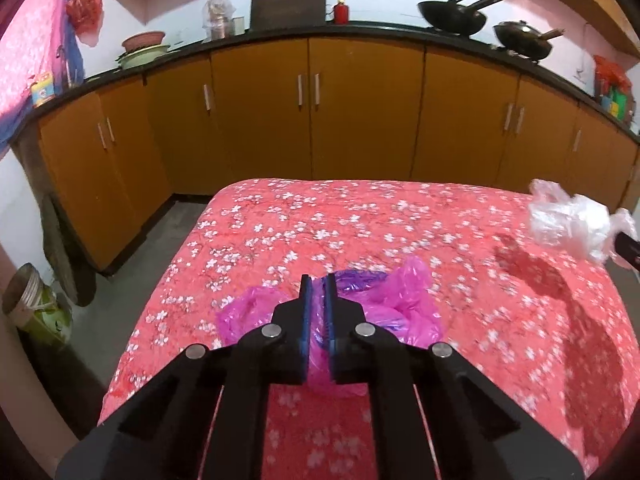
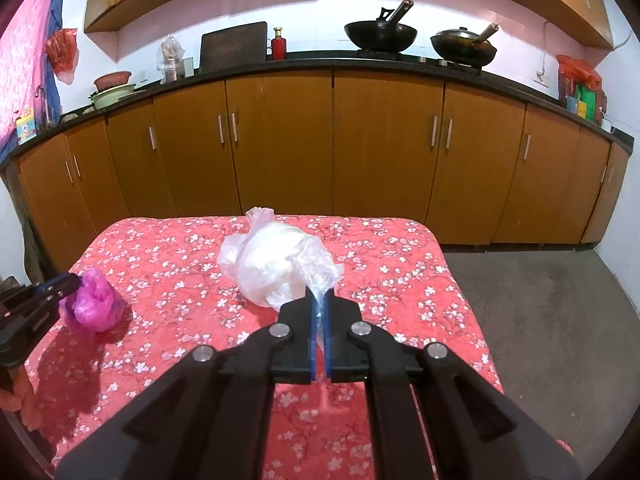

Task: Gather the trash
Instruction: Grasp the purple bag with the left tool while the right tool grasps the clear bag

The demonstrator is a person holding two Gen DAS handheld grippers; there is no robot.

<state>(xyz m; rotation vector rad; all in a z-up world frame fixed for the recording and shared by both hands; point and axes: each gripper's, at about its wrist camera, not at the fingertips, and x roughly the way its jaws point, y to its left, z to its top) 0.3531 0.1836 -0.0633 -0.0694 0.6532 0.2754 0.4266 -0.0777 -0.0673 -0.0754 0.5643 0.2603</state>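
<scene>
On a table under a red floral cloth (image 1: 360,216), two crumpled plastic bags lie well apart. Nearest the left camera, the left gripper (image 1: 319,280) is clenched on the pink bag (image 1: 404,304): its blue pads (image 1: 307,320) pinch a fold of the pink film, and the rest of the bag spreads out on the cloth to either side of the fingers. From the right wrist view the same bag (image 2: 94,304) sits as a small heap near the table's left edge, with the left gripper (image 2: 74,280) meeting it from the left.

The right gripper (image 2: 320,300) is clamped on the clear bag (image 2: 276,268), with a twist of clear film caught between its narrow blue pads (image 2: 328,328). That bag bulges with something white and sits around the middle of the table in the right wrist view. Seen from the left wrist, the clear bag (image 1: 568,224) appears at the far right, a dark shadow on the cloth below it.

Behind the table runs a row of brown cabinets (image 2: 332,152) under a dark counter (image 2: 332,65). Two woks (image 2: 380,36) stand on the counter, with a red bottle (image 2: 279,44) further left.
</scene>
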